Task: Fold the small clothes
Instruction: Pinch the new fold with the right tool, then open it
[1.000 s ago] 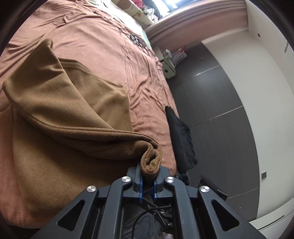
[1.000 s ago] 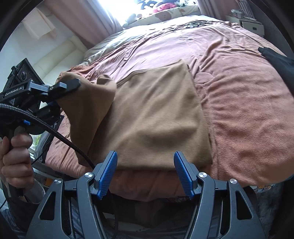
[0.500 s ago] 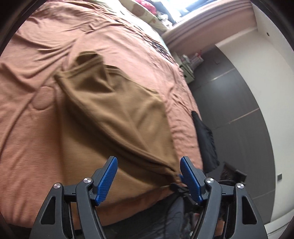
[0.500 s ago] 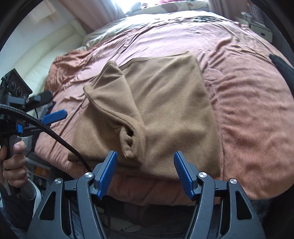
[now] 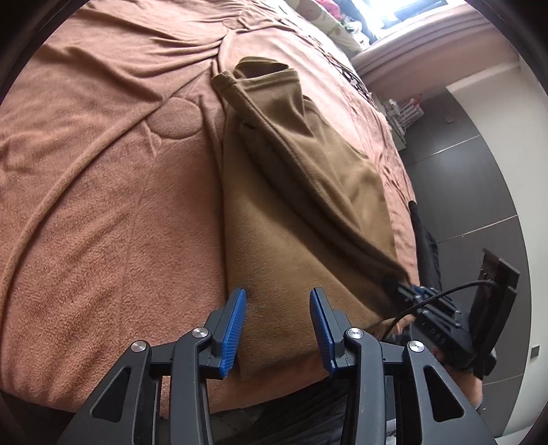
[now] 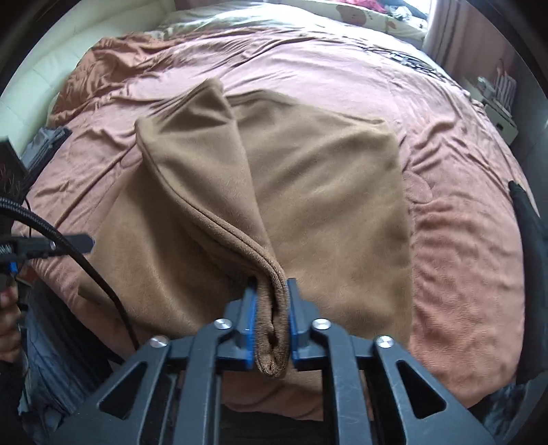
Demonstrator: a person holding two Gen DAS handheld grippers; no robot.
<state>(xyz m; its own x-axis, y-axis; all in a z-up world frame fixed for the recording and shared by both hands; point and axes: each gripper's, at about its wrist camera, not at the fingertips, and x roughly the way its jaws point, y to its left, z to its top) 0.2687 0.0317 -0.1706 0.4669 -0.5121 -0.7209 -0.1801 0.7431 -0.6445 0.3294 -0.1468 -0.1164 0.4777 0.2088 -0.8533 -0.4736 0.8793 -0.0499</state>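
Observation:
A brown garment (image 5: 301, 212) lies on the rust-coloured bed cover (image 5: 102, 171), one flap drawn up into a ridge. My right gripper (image 6: 270, 284) is shut on the hemmed corner of that flap, and the cloth (image 6: 325, 191) bunches between its blue pads. In the left wrist view the right gripper (image 5: 411, 292) holds the flap's low end at the right. My left gripper (image 5: 277, 294) hovers over the garment's near left edge. Its jaws are closing but stand apart, with cloth below them and none pinched. The left gripper (image 6: 51, 244) shows at the left edge of the right wrist view.
A black garment (image 6: 527, 219) hangs over the bed's right edge, and it shows again beside the dark tiled floor (image 5: 479, 178). Pillows (image 6: 359, 13) lie at the far end. A white rack (image 6: 496, 99) stands beyond the bed. A hand (image 6: 10, 325) grips the left handle.
The left gripper let go of the rolled edge, opened, and dropped toward the garment's near left edge, narrowing again. The right gripper moved in and shut on the dropped hem, lifting it.

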